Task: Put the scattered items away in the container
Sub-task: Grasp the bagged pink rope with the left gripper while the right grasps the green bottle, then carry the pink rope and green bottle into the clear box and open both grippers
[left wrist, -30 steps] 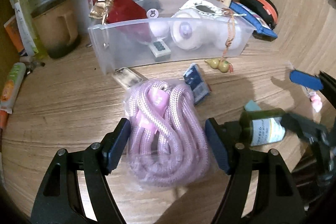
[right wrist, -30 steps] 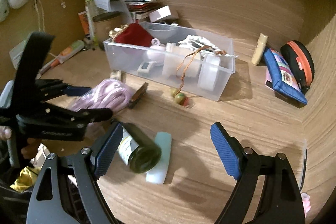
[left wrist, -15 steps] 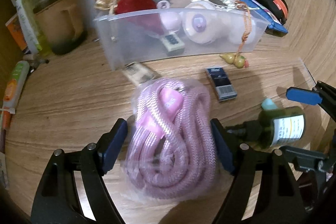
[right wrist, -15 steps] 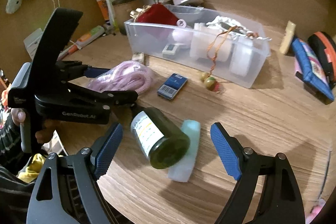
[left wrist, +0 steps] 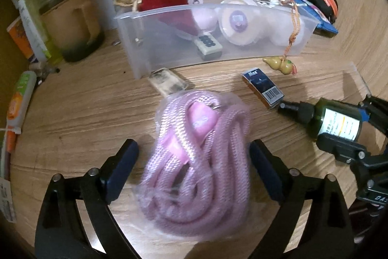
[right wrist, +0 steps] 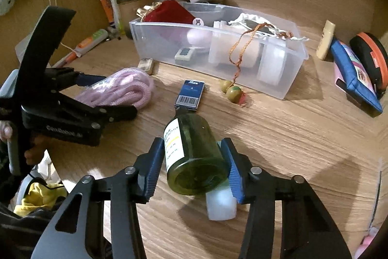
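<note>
The right gripper (right wrist: 192, 163) is closing its fingers on the green bottle (right wrist: 191, 152); the left gripper (left wrist: 194, 170) fingers are opening around the pink rope (left wrist: 196, 154), not pressing it.

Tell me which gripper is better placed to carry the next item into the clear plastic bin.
Right. The right gripper is closing around the green glass bottle; the left gripper is opening, pads clear of the bagged pink rope.

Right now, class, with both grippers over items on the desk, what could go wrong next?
1. The right gripper is closing on the round green bottle, which lies partly on a white block; it may roll or slip.
2. The left gripper, opening, straddles the bagged pink rope; the slick plastic could slide out.
</note>
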`<state>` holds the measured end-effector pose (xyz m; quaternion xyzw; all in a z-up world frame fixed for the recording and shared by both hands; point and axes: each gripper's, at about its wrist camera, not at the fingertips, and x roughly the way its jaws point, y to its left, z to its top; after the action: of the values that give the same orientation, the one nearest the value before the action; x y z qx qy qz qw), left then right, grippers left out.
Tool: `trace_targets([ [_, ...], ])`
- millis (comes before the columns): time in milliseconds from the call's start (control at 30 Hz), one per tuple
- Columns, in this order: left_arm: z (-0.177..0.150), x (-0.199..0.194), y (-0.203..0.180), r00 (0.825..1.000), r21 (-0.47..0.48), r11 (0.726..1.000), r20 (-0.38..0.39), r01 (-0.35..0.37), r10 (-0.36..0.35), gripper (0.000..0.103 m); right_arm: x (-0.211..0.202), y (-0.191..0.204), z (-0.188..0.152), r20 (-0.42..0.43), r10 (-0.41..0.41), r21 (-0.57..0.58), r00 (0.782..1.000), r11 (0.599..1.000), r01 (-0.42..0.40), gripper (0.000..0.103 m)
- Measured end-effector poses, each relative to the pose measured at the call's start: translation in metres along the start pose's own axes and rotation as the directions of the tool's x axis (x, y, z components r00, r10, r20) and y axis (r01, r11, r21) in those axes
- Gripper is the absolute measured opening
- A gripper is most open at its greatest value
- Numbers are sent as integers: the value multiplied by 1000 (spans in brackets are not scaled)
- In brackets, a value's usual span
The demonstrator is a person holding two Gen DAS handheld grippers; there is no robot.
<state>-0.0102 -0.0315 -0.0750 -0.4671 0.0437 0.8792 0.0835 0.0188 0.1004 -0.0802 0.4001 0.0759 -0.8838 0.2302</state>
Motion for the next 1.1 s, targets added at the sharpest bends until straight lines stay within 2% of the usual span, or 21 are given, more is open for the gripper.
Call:
trace_targets([
  [33,0,0,-3,1000,7,1000,3,9,-9,94,0,0,1,2,0,5,1000,1000,0,38],
  [133,-1,-2,-8,1000,23,1000,13,18,-19,94,-6,-3,5,20,1,19,1000,1000,-2,38],
  [200,-3,-4,-8,1000,20,1000,20,19,-19,89,-11,-6,9,39,-3,26,999,1000,2,38],
  [267,-2,-6,-7,999,18,1000,28,18,-19,68,-14,-8,13,53,-6,32,999,999,5,38],
  [500,-5,-14,-3,998,-4,999,43,48,-48,64,-26,-18,26,99,-17,74,995,997,9,38],
  [600,-5,-23,-4,992,-24,993,55,115,-114,63,-29,-21,30,114,-23,84,993,996,14,38],
  [667,-2,-30,-6,991,-19,993,77,113,-111,52,-32,-22,33,124,-30,88,992,996,19,38],
  [800,5,-40,-10,989,-5,995,114,99,-98,41,-38,-26,40,149,-41,100,988,995,26,38],
  [867,8,-40,-12,988,1,996,123,92,-91,32,-39,-27,42,154,-43,105,987,994,27,38],
  [933,11,-43,-14,986,7,995,131,104,-104,19,-40,-29,44,160,-47,110,986,994,30,38],
  [1100,17,-41,-17,986,22,996,139,90,-92,19,-41,-32,47,167,-49,115,985,993,30,38],
])
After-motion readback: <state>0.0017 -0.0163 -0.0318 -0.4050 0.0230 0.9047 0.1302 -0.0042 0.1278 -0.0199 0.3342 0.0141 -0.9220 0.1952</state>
